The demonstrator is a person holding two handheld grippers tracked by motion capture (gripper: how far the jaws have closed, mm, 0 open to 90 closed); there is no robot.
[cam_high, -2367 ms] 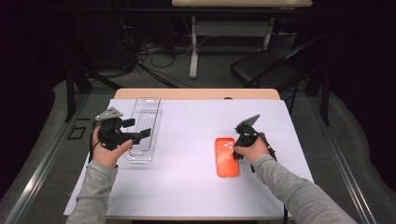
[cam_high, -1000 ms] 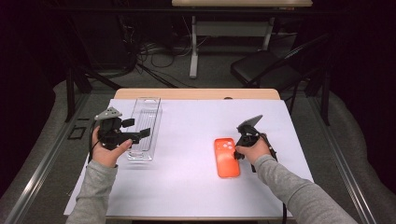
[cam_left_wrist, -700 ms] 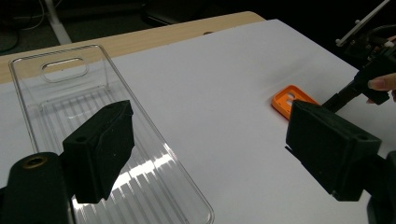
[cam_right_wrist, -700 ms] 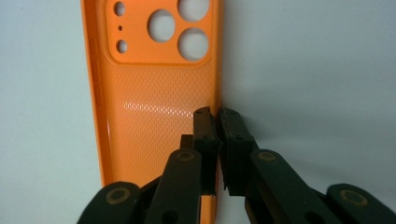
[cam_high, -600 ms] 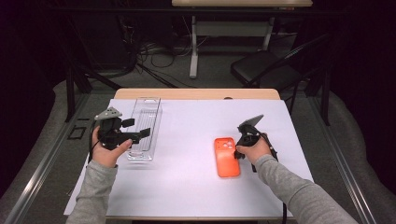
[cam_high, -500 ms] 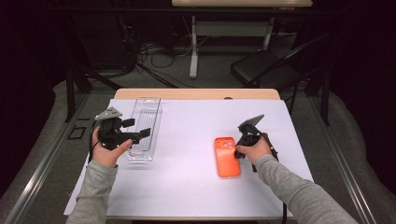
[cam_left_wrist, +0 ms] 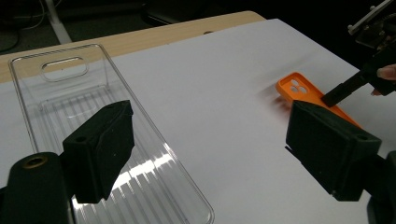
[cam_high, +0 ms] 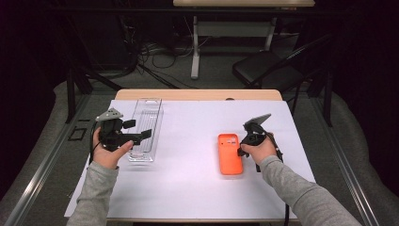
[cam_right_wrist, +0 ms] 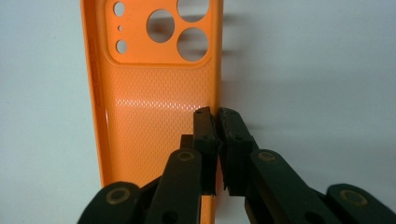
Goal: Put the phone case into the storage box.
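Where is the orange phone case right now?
In the high view the orange phone case lies on the white table cover, right of centre, its right edge pinched by the right gripper, well apart from the clear tray at left.

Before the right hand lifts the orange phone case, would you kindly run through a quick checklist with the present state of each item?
1. Right gripper fingers shut on the orange phone case side wall: ok.
2. Grip near the case's middle: ok.
3. Left gripper open: ok.
4. Clear tray lies flat, nothing in it: ok.
5. White sheet between case and tray free of obstacles: ok.
6. Grip firm enough to lift: cannot tell.
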